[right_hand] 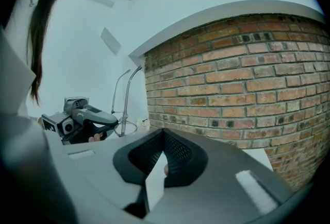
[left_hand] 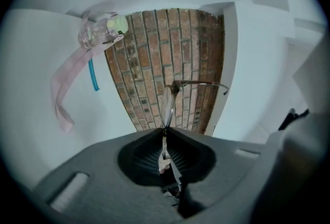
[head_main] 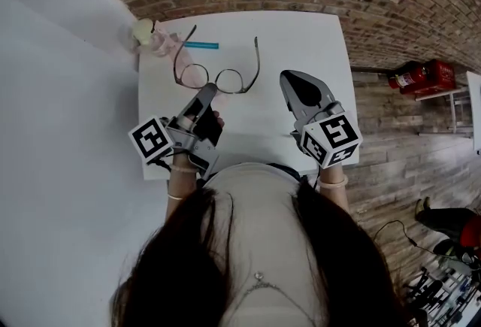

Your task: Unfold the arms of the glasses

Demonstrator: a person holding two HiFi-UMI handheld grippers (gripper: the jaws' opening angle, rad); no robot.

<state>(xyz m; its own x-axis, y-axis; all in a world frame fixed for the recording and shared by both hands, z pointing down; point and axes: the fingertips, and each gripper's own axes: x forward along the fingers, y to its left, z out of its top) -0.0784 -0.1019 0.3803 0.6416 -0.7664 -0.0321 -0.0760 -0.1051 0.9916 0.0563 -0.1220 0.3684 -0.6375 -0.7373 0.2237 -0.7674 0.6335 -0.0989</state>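
Left hand-held gripper [head_main: 206,91]: jaws pinched shut on the rim of the glasses [head_main: 229,82] at the left lens. In its own view [left_hand: 165,138] the frame [left_hand: 167,104] runs edge-on straight out of the closed jaws.

Right hand-held gripper [head_main: 288,80]: jaws together with nothing between them [right_hand: 164,140]. It hangs at the frame's 3 o'clock, near it and, as far as I can tell, not touching.

The glasses lie on the white worktop [head_main: 308,32], lenses toward me and both arms pointing to 12 o'clock. I read both arms as already swung out, so the unfolding is done or nearly done.

To finish well:
- The left pinch should be light and on the rim, not on the glass.
- If an arm sits short of full open, I'd part the right jaws a little and take that arm close to its hinge.
- Then ease it outward flat along the worktop, with no lifting or twisting.
- Stop at the hinge's own stop.

Further out, a blue stick [head_main: 201,45] lies just beside the left arm at 12 o'clock. A pink ribbon [head_main: 161,43] sits at 11 o'clock by the worktop corner. I'd steer clear of both.
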